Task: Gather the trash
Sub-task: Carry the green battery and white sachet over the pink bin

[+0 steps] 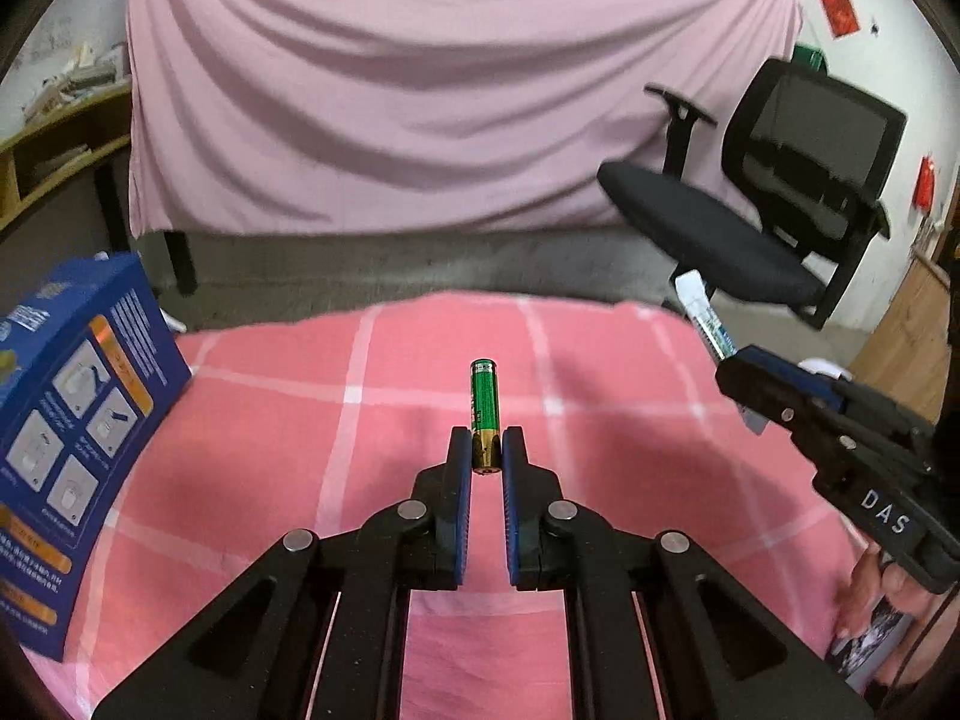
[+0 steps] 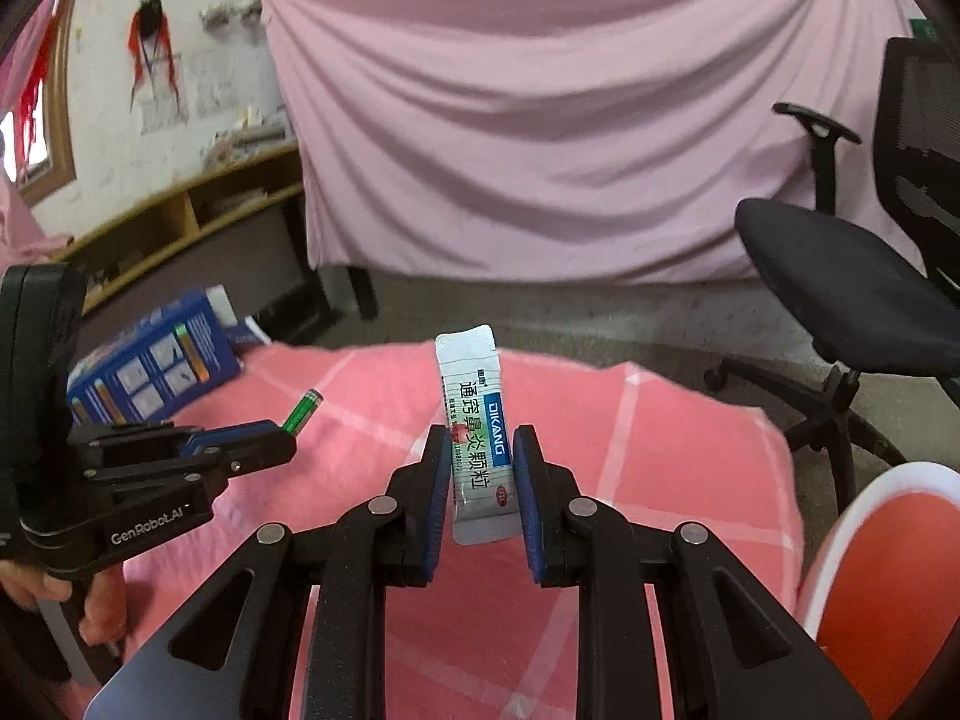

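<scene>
My left gripper (image 1: 486, 441) is shut on a green and gold battery (image 1: 483, 402), gripped at its gold end and held above the pink checked cloth (image 1: 360, 420). My right gripper (image 2: 482, 447) is shut on a white medicine sachet (image 2: 477, 420) with blue and green print, held upright above the cloth. The right gripper (image 1: 780, 402) with the sachet (image 1: 705, 318) shows at the right of the left wrist view. The left gripper (image 2: 264, 444) with the battery (image 2: 303, 411) shows at the left of the right wrist view.
A blue carton (image 1: 72, 420) stands on the cloth at the left. A black office chair (image 1: 780, 198) stands beyond the table's far right. A red bin with a white rim (image 2: 888, 564) is at the right. A pink sheet (image 1: 450, 90) hangs behind.
</scene>
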### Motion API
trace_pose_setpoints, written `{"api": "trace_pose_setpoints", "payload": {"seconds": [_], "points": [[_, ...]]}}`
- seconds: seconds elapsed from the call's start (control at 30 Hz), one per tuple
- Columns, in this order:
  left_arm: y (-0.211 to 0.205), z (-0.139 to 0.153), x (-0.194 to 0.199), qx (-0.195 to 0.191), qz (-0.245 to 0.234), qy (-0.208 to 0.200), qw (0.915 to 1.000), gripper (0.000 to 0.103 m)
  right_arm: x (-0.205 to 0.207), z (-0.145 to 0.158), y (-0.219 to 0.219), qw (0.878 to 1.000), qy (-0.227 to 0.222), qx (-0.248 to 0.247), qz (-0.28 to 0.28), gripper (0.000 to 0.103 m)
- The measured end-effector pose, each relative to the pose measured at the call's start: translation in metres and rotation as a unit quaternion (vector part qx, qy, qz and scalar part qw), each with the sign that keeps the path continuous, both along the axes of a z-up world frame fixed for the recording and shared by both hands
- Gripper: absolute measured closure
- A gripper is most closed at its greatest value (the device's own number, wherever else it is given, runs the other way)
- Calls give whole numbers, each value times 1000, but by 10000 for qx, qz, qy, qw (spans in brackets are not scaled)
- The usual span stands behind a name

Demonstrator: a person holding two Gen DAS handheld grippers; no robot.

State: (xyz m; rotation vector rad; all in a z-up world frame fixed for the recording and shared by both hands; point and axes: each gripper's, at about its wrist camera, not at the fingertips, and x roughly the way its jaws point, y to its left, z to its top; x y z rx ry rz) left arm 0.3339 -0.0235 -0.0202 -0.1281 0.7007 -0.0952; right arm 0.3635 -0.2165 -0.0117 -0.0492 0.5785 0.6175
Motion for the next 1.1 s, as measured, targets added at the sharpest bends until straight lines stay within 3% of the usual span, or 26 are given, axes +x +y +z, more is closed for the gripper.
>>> {"api": "trace_pose_setpoints", "payload": {"seconds": [0.23, 0.47, 0.8, 1.1], "points": [[-24, 28, -25, 125, -80, -980, 9951, 96, -21, 19, -22, 9969, -629, 392, -254, 84], [-47, 50, -36, 93, -189, -1602, 9869, 96, -44, 43, -49, 9859, -1396, 618, -679, 84], [-97, 78, -42, 123, -637, -2209, 9731, 96, -67, 63, -90, 9669, -2129, 758, -1183, 84], [-151, 87, -42, 270, -1228, -2536, 9591, 96, -77, 67, -142, 9543, -2252, 917, -1739, 84]]}}
